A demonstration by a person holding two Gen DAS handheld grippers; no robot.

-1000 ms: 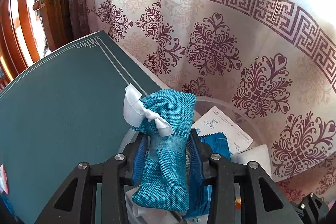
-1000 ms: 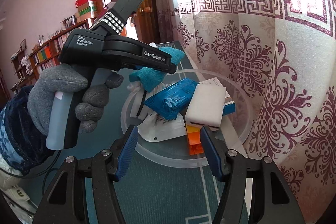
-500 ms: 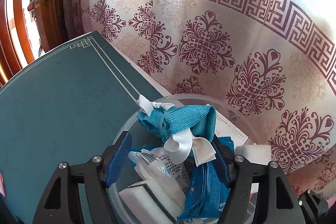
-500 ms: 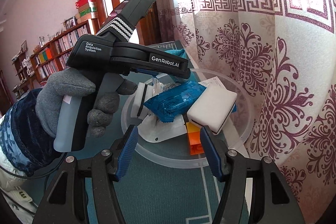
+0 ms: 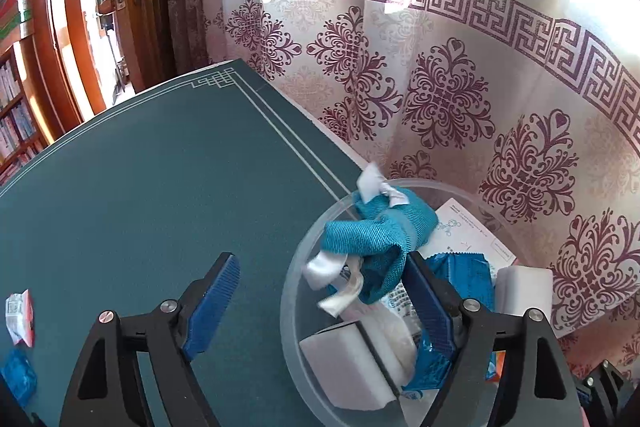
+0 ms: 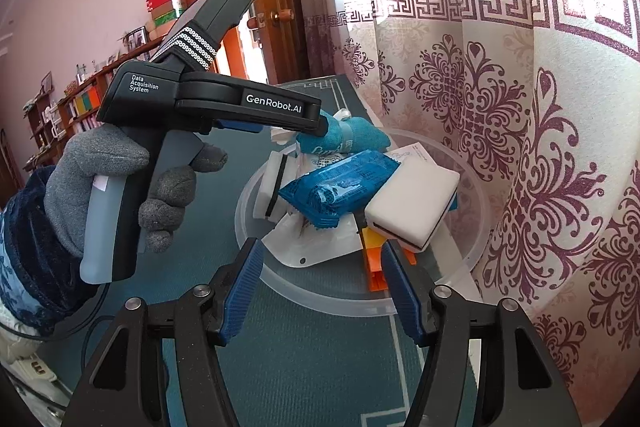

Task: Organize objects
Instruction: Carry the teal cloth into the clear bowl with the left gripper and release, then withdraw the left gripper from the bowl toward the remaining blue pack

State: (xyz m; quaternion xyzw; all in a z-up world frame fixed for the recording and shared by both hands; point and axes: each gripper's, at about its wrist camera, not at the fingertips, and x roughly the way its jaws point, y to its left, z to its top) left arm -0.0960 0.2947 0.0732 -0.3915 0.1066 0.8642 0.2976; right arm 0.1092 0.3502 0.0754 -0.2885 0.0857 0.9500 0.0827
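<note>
A teal woven pouch (image 5: pixel 380 231) with a white ribbon lies on the pile in a clear plastic bowl (image 5: pixel 292 291). My left gripper (image 5: pixel 320 263) hangs over the bowl's left rim and its jaws are opening. The pouch rests against the right finger only and nothing presses on it. In the right wrist view the pouch (image 6: pixel 352 139) sits at the far side of the bowl (image 6: pixel 320 303), just under the left gripper (image 6: pixel 316 121). My right gripper (image 6: pixel 322 249) stands open and empty at the bowl's near rim.
The bowl also holds a blue packet (image 6: pixel 340 187), a white sponge (image 6: pixel 412 211), an orange piece (image 6: pixel 376 267) and a white bag. A patterned curtain (image 5: pixel 480 87) hangs right behind it. Two small packets (image 5: pixel 18 315) lie at the green mat's left edge. A gloved hand (image 6: pixel 120 183) holds the left gripper.
The left gripper let go of the teal pouch, which dropped onto the pile in the bowl. Its jaws spread wide and it shifted left. The right gripper stayed put.
</note>
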